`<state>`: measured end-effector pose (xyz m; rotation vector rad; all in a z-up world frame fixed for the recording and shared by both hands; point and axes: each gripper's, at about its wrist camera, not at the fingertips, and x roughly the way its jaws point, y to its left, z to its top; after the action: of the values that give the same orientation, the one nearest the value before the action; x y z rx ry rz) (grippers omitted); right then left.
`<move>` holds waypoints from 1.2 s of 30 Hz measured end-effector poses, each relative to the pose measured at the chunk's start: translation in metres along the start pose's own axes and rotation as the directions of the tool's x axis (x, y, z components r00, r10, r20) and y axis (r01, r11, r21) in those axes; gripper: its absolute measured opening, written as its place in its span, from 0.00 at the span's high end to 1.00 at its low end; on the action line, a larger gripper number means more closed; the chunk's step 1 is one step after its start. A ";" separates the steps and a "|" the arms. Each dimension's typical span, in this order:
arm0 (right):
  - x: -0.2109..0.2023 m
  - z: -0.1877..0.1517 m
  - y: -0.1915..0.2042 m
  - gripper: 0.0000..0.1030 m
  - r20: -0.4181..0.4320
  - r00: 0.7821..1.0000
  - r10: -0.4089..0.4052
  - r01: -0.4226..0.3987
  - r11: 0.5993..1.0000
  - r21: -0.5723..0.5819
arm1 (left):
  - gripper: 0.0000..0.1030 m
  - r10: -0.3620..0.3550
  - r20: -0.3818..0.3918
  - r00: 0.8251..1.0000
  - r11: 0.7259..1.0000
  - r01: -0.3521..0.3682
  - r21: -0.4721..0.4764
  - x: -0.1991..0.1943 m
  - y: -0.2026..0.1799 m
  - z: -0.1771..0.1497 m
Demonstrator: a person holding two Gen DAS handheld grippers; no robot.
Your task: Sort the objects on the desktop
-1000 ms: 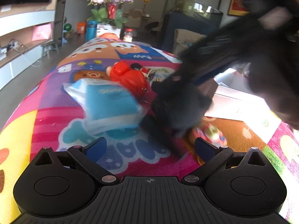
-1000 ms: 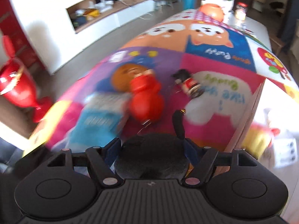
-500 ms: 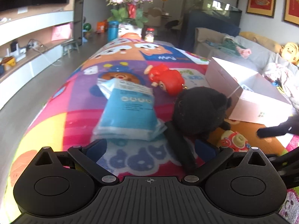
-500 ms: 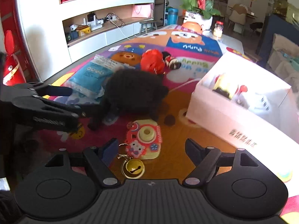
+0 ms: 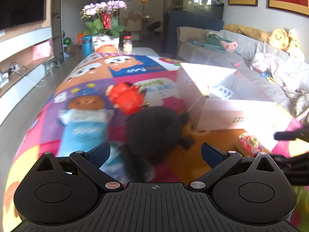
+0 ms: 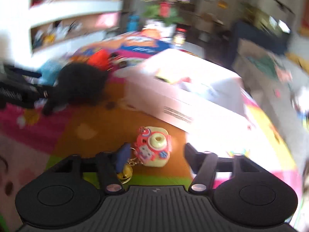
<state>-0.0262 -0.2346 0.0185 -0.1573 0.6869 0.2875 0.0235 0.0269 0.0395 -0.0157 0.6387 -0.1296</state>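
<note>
Toys (image 5: 123, 98) beside the white box (image 5: 227, 114) are left unsorted; some things are already boxed. Both sets of jaws are held apart, empty.

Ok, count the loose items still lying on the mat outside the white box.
4: blue packet at left, red toy behind the black plush, toy camera keychain nearest the right gripper. Others may hide behind the white box.
</note>
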 end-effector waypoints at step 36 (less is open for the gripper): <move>0.011 -0.033 -0.023 0.03 -0.023 0.999 -0.022 0.027 0.977 0.209 | 0.19 -0.038 0.129 0.991 0.861 -0.033 0.508 -0.026 -0.055 -0.063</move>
<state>-0.0311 -0.2619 -0.0122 0.0327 0.7303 0.1884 -0.0412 -0.0232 0.0071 0.4865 0.4527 -0.2963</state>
